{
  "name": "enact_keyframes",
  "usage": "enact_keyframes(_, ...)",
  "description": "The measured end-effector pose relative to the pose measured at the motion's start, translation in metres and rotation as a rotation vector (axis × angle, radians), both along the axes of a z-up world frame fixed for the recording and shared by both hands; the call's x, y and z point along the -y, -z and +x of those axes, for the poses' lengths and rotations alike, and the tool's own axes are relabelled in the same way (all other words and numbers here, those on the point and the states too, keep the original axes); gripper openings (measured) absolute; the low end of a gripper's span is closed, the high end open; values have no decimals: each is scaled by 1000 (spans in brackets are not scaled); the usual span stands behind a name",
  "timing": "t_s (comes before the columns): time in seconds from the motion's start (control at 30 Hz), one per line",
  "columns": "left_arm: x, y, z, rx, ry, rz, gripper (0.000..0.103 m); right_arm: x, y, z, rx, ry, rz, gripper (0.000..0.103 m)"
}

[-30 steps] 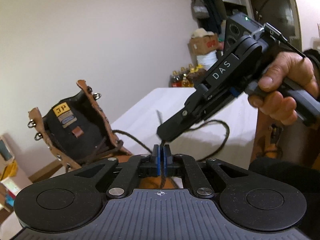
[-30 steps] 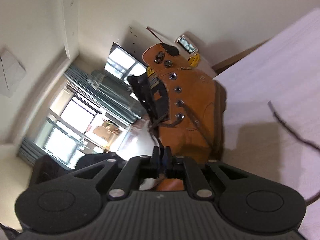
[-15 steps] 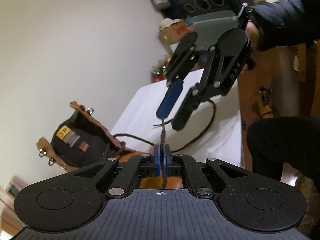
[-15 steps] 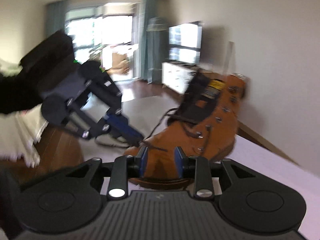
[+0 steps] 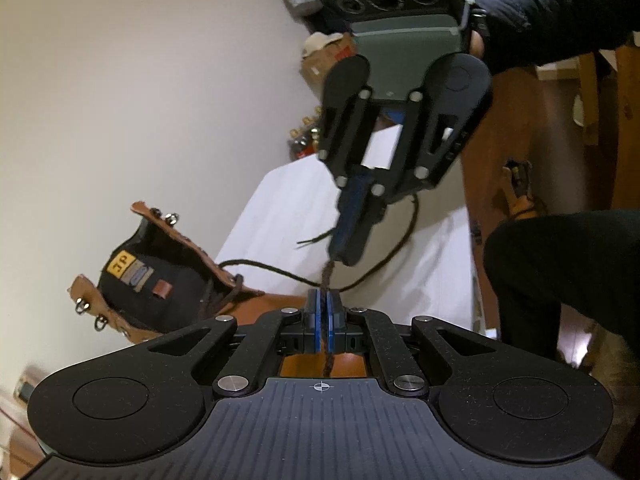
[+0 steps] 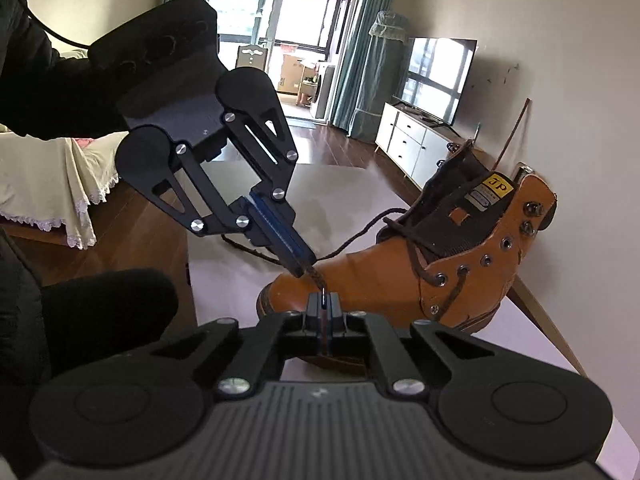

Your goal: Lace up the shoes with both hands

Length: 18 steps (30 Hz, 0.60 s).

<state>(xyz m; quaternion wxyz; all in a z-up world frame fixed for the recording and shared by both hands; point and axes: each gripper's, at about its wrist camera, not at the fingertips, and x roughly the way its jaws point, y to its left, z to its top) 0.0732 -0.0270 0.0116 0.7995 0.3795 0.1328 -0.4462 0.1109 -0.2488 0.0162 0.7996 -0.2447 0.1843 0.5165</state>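
A tan leather boot [image 6: 400,280] with a black tongue and a yellow JP label stands on the white table [image 6: 248,280]; it also shows in the left wrist view [image 5: 160,276]. A dark brown lace [image 5: 326,276] runs from its eyelets. My left gripper [image 5: 323,300] is shut on the lace. My right gripper [image 6: 323,304] is shut on the same lace a short way along. The two grippers meet tip to tip above the boot's toe; the right one [image 5: 346,248] faces the left one [image 6: 300,266].
The lace's loose part [image 5: 400,240] loops across the table behind the grippers. A wall stands right behind the boot. The table edge [image 6: 188,248] drops to a wooden floor; a TV cabinet [image 6: 416,144] and a bed [image 6: 52,184] stand further off.
My right gripper swung round to face the left one, opened, then closed on the lace just beyond the left gripper's tips. The left gripper kept its hold.
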Motion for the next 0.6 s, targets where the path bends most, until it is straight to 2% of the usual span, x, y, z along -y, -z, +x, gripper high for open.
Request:
enact_keyframes(0.2,5,2,4,-9,13,-2,11,-2,-2,-8,49,3,-44,3)
enact_keyframes(0.4,10,0,10,-19,36,-25,11,-2,-3,-10,76,-15,-77,3)
enact_keyframes(0.5,13,0,11,-35,53,-30,4,-1,-4,-10,84,-19,-82,3)
enact_keyframes(0.6,13,-1,13,-48,40,-42,3,0,-3,-9,88,-11,-81,3)
